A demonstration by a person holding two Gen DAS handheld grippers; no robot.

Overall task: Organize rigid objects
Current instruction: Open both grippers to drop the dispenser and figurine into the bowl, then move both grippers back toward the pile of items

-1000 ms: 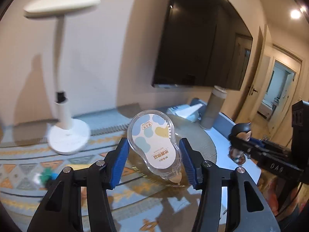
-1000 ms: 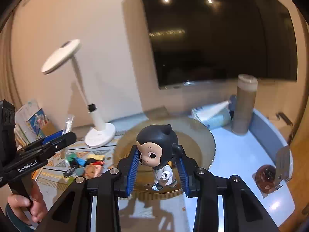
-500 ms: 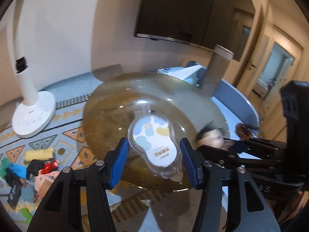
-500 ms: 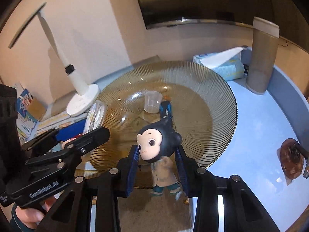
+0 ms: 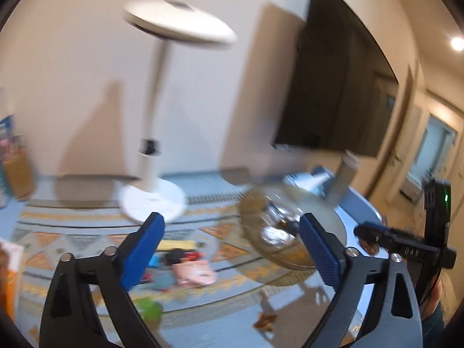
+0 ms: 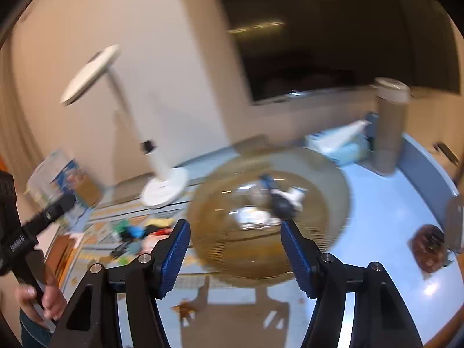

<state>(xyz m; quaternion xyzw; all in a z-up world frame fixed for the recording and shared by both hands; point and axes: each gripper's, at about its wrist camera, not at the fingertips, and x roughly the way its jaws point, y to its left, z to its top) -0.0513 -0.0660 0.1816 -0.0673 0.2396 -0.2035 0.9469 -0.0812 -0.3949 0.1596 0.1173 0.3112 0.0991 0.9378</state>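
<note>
A ribbed amber glass dish (image 6: 220,246) sits on the table; it also shows in the left wrist view (image 5: 293,261). Inside it lie the dark-haired monkey figurine (image 6: 282,206), the clear correction-tape dispenser (image 6: 250,216) and other small items, all blurred. My right gripper (image 6: 235,253) is open and empty, just in front of the dish. My left gripper (image 5: 230,250) is open and empty, left of the dish, over a pile of small toys (image 5: 185,264) on the patterned mat. The same toys (image 6: 136,232) show in the right wrist view.
A white desk lamp (image 5: 153,200) stands behind the mat; it also shows in the right wrist view (image 6: 165,188). A tall beige cylinder (image 6: 388,133) and a tissue pack (image 6: 339,142) stand at the back right. A brown object (image 6: 429,246) lies near the table's right edge.
Both grippers have opened and let go: the correction tape and the figurine now lie in the dish. Both grippers have pulled back and tilted up; the left has swung left.
</note>
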